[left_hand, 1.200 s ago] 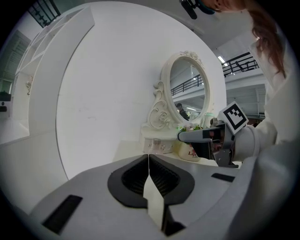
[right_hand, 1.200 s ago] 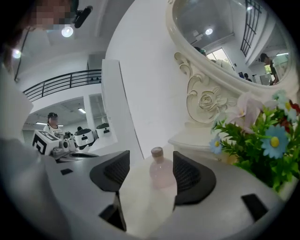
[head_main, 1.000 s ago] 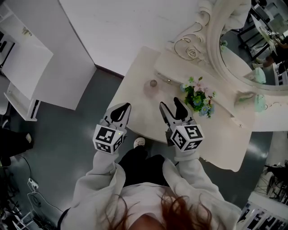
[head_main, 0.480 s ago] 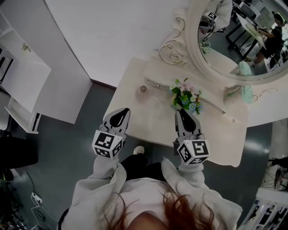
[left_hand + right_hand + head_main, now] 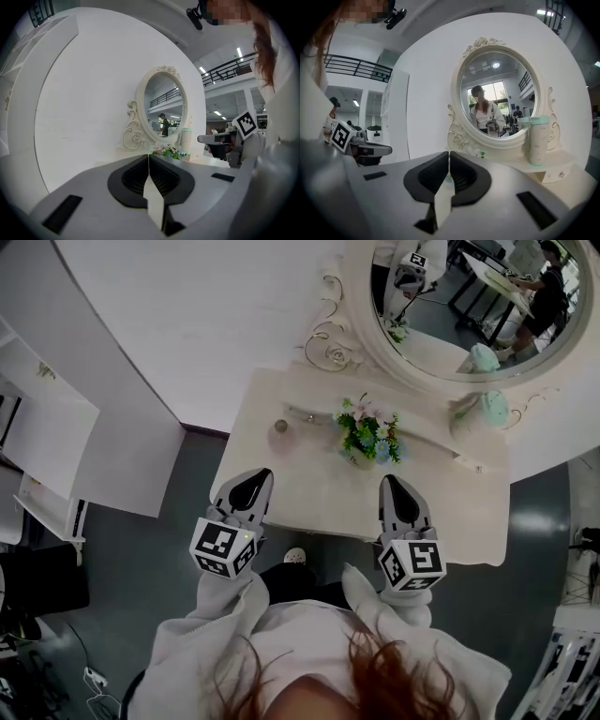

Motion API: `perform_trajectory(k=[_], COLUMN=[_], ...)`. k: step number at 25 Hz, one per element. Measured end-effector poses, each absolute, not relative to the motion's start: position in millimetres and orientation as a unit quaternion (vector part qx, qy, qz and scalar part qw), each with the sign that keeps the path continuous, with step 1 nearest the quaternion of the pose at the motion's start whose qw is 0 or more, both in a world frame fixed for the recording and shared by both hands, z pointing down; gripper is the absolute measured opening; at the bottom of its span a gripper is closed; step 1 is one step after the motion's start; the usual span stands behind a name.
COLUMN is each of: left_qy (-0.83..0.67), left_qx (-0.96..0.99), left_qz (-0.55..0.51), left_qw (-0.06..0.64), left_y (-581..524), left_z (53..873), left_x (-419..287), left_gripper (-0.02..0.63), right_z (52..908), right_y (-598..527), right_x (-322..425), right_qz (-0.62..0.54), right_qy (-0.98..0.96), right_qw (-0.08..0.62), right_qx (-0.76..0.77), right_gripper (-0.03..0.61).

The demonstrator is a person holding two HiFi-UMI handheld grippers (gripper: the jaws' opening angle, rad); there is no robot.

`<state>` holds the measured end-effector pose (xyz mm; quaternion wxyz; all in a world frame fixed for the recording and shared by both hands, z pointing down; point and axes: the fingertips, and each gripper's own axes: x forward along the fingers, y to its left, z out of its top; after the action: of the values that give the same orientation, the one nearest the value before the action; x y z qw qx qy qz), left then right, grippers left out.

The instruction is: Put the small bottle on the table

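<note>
The right claw (image 5: 397, 491), whose jaws gaped wide just beside the flowers (image 5: 367, 435) 1 second ago, now has them pressed together. They have just been closing, and nothing sits between them. It has also drawn away from the flowers, toward the person, and now hangs over the table's (image 5: 309, 502) front edge on the near side of the flowers, slightly to their right. The left claw (image 5: 253, 482) was shut 1 second ago and is shut now, its 2 jaws meeting along a thin line with nothing caught in them. It sits over the table's front left corner, well to the left of the flowers and nearer the person.

The small bottle (image 5: 279, 427) stands upright on the table, near the flowers on their left and close to the raised ledge at the back. It is touched by neither claw, and its place against the flowers matches that of 1 second ago.

The head view has swung since then. The oval mirror (image 5: 450, 296) behind the flowers, only partly in view before, now shows almost whole. A tall cup (image 5: 536, 140) with a pale green lid stands on the ledge to the right of the flowers, at the foot of the mirror's carved frame.
</note>
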<state>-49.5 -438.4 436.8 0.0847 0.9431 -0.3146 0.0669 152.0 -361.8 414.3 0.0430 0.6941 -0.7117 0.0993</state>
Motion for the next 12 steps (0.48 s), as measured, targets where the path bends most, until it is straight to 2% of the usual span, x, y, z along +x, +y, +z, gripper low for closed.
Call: perform_trajectory(k=[12], left_qy=[-0.296], left_qx=[0.949], left_qz=[0.064], left_qw=[0.084], left_y=[-423.2], left_z=[436.7], left_x=[-31.2], left_gripper=[0.018], right_z=[420.7], right_y=[-339.9], right_x=[161.9], right_qz=[0.103], right_qy=[-0.698], right_qw=[0.05], right_qx=[0.707], right_gripper=[0.037])
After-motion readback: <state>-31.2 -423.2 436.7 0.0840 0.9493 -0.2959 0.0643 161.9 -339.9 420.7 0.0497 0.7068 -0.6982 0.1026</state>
